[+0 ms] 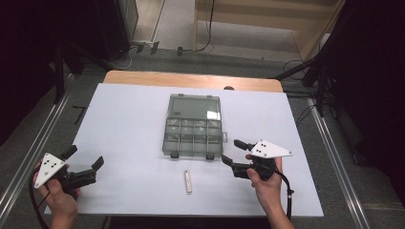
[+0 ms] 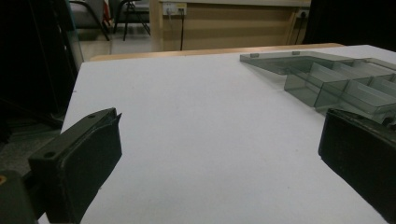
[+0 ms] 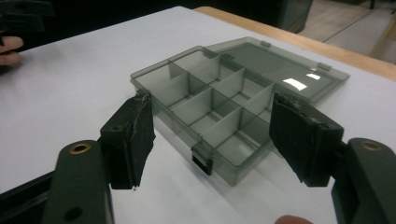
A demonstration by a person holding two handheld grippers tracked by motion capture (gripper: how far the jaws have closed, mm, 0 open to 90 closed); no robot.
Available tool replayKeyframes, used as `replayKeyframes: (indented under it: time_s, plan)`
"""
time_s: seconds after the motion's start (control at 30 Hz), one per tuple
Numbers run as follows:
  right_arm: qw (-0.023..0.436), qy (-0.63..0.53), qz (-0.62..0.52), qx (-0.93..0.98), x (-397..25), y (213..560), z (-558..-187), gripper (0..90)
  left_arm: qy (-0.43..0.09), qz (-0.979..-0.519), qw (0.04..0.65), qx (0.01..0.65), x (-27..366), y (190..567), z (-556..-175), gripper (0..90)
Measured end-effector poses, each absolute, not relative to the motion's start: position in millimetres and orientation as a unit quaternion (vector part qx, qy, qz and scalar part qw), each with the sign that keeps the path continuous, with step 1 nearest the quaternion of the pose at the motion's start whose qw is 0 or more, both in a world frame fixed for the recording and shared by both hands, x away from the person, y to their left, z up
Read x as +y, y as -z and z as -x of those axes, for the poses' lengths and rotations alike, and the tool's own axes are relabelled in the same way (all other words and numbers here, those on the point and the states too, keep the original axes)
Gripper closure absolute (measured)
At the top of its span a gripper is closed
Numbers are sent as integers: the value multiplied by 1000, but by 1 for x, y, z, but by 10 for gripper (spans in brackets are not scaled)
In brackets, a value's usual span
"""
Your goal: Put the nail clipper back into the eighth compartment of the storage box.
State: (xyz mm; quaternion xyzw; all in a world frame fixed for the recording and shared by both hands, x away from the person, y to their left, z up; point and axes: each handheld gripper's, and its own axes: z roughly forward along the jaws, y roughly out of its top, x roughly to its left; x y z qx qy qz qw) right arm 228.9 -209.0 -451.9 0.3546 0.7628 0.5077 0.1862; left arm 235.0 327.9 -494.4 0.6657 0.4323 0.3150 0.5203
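A smoky clear plastic organiser box [image 1: 193, 133] lies open in the middle of the white table, its lid [image 1: 195, 106] flat behind it and its several compartments [image 3: 210, 109] empty. A small flat silver strip [image 1: 188, 182] lies on the table in front of the box. My left gripper [image 1: 85, 159] is held open at the near left corner, over bare table, with the box [image 2: 336, 81] off to its right. My right gripper [image 1: 235, 151] is open just right of the box's front corner, and its jaws frame the box's front latch [image 3: 201, 159].
The white table top [image 1: 129, 124] has a wooden edge [image 1: 191, 78] at the far side. Metal rails [image 1: 334, 157] run along both sides of the table. Cables lie on the floor beyond [image 1: 124, 59]. In the right gripper view, the other hand [image 3: 10, 49] shows at the far left.
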Motion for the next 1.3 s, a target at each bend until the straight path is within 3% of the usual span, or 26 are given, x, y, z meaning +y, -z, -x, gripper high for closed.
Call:
replayKeyframes:
  time_s: [0.2,0.33,0.73,1.3]
  plan:
    - [165,-508,-349,770,-195,452,-236,421,-315,-667,519,432,328,494,-235,0]
    - [141,-512,-334,779,-182,452,-239,625,-315,-667,518,433,328,494,-235,0]
    - [95,-480,-294,821,-158,454,-245,895,-314,-669,519,430,328,494,-235,0]
    - [72,-413,-232,878,-117,468,-239,900,-314,-672,518,426,327,493,-235,0]
